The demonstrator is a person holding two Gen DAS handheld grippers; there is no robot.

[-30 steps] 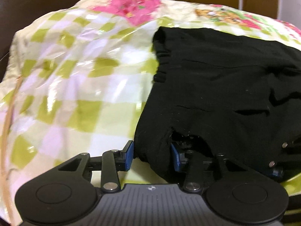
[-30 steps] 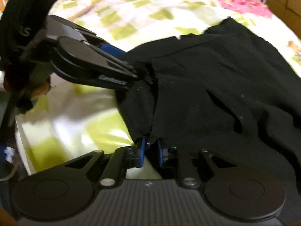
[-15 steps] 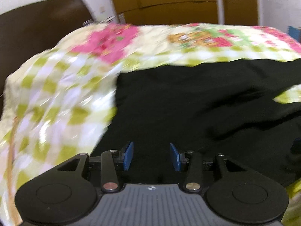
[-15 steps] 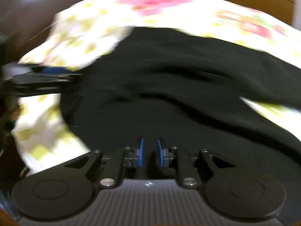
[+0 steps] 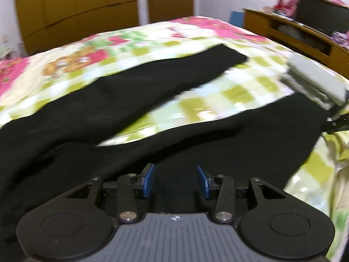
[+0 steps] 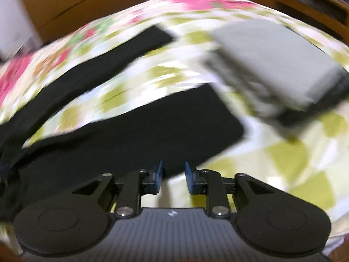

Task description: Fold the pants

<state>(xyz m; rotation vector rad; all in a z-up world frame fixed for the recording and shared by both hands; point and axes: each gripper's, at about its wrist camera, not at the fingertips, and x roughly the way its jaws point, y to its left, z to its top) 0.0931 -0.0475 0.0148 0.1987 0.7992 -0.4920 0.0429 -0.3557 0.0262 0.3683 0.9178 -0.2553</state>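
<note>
Black pants (image 5: pixel 109 109) lie spread on a bed with a green-checked, pink-flowered cover (image 5: pixel 218 100). Two legs run away toward the far right, with a strip of cover between them. My left gripper (image 5: pixel 175 181) is open and empty, low over the near leg. In the right wrist view the pants (image 6: pixel 135 131) show both legs; my right gripper (image 6: pixel 173 178) is open and empty at the near leg's hem edge. Both views are motion-blurred.
A folded grey garment (image 6: pixel 272 65) lies on the bed at the right, also in the left wrist view (image 5: pixel 314 83). A wooden bed frame or shelf (image 5: pixel 301 35) stands at the far right. Wooden wardrobe doors (image 5: pixel 87 6) stand behind the bed.
Both grippers let go of the pants' waist end and opened. Both swung right along the bed, so the two legs and the grey garment came into view.
</note>
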